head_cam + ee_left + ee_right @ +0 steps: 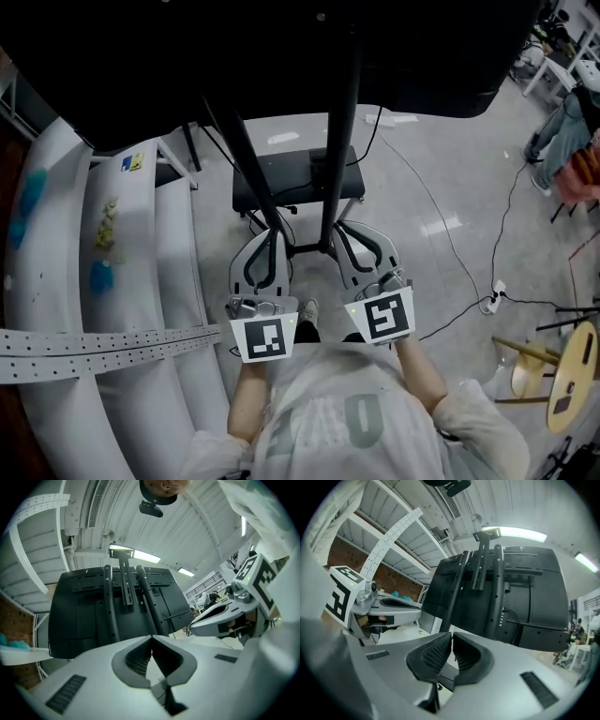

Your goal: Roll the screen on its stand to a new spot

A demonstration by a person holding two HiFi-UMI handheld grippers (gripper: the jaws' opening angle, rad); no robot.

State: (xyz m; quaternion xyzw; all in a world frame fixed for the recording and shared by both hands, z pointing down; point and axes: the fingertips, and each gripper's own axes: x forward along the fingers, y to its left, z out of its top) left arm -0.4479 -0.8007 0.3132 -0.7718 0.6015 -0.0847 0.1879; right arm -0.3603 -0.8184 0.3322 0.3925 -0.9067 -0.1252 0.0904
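**Evidently No Grip Was Yet Taken on the Stand**

The screen (281, 56) stood at the far side of the scene with its rear face toward the operator. It was carried on the dark uprights of its stand (339, 169), above a black shelf (281, 183).

The left gripper (267, 246) and right gripper (356, 239) hung side by side on the near side of the uprights. Each had its jaws closed together with nothing between them.

To roll the stand well, the jaws would probably need to open and clamp one upright each, then push evenly. The cable (441, 216) trailing on the floor (450, 141) to the right and the white shelving (122, 281) to the left looked like snag risks.
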